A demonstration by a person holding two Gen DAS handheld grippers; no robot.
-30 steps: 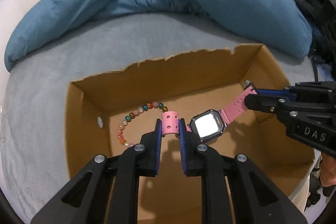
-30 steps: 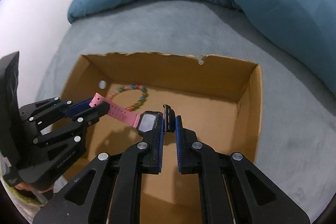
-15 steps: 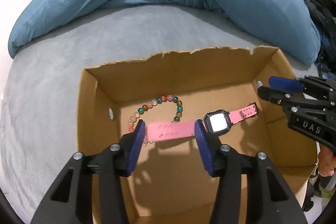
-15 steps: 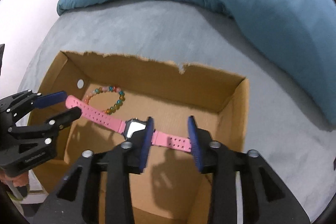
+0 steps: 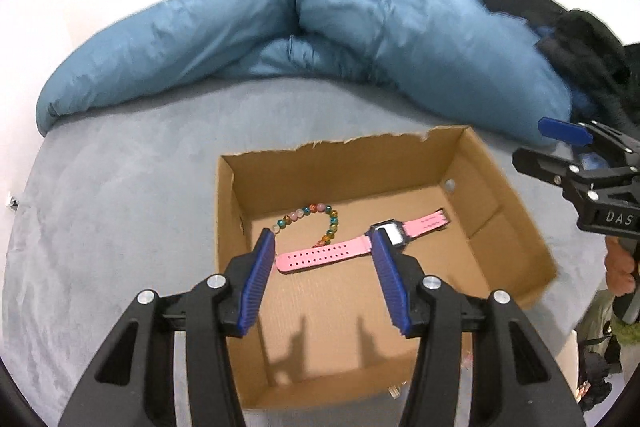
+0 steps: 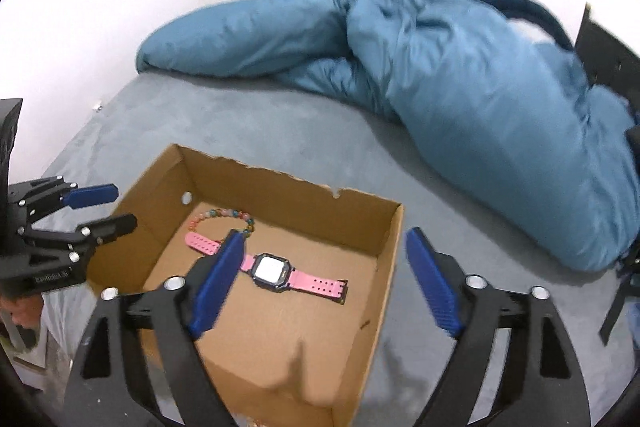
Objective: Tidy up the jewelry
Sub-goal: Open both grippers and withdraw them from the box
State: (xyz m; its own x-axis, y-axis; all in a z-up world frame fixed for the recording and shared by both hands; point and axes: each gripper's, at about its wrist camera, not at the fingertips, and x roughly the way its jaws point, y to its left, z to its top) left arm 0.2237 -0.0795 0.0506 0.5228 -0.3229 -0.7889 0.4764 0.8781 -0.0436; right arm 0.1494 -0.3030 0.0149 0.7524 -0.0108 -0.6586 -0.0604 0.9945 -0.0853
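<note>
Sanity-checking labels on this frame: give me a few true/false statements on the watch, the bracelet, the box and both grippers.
1. The pink watch lies flat inside the cardboard box. True.
2. The left gripper is clamped on the strap. False: its jaws have just been opening and nothing is between them.
3. The beaded bracelet lies on the bed outside the box. False: it is in the box, beside the watch.
4. The right gripper stands open and holds nothing. True.

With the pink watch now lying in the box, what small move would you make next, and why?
Probably draw both grippers back clear of the cardboard box. The pink watch lies flat on its floor beside the bead bracelet, and the left gripper and right gripper, jaws just opened, hold nothing.
</note>
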